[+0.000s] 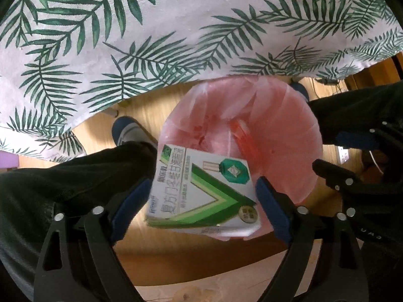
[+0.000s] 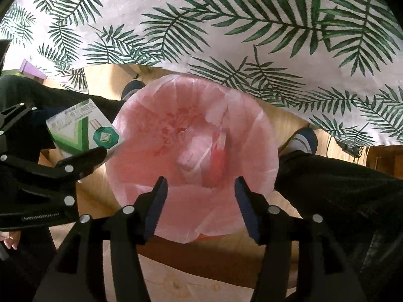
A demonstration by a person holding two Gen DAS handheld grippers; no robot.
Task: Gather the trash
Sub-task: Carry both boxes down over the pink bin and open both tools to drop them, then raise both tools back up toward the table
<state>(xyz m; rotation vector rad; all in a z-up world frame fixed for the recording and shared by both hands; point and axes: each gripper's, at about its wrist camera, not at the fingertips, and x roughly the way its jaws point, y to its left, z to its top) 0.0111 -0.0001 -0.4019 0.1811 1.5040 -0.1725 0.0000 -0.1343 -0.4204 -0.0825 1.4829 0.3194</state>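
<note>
Currently the left gripper point(image 1: 204, 196), clamped on a green-and-white box point(image 1: 201, 188), holds it above the near-left rim of the pink-lined bin point(image 2: 194, 151), so the bin's middle lies forward and right, while the right gripper point(image 2: 201, 209) hangs apart and empty over it.

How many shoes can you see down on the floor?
2. One blue and white shoe peeks out at the far left edge of the pink-lined bin; the other shoe sits at the bin's right side. Both are partly hidden by dark trouser legs.
</note>
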